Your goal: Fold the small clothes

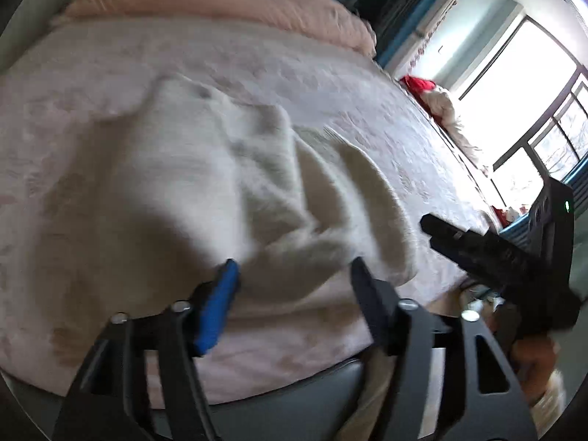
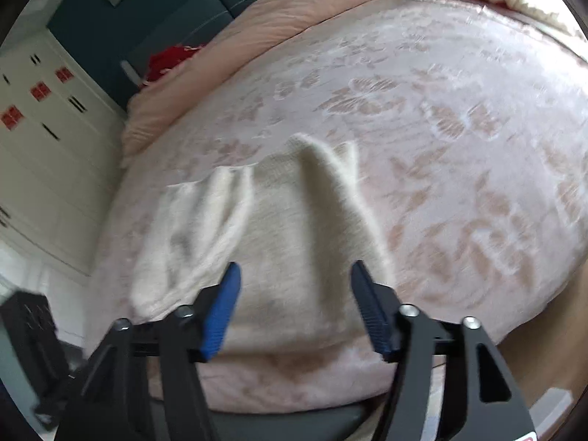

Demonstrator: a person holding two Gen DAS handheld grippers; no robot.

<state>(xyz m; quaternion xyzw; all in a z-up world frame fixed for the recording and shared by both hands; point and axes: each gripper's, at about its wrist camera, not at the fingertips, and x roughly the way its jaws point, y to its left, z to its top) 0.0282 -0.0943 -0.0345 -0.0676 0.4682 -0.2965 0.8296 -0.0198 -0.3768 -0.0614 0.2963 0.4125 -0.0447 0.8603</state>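
A bed (image 2: 459, 117) with a pale pink flowered cover fills both views, and everything here is placed against it. At the bed's far end lies a rolled peach quilt (image 2: 294, 14). A white wardrobe (image 2: 47, 139) with red stickers stands beside the bed, on the left in the right wrist view; a bright window (image 1: 514, 84) is off the bed's other side in the left wrist view.

On the cover, near the bed's near edge, lies the cream knit garment (image 2: 286, 228), rumpled, with one sleeve or flap folded over its top and a ridge raised along its middle.

The left gripper (image 1: 294, 275) hovers above the garment's near part, jaws spread wide, nothing between them; the cloth lies below and ahead of the tips. The right gripper (image 2: 294, 279) is likewise spread and empty over the garment's near hem. In the left wrist view the right gripper shows as a black body at the bed's near corner, blurred.
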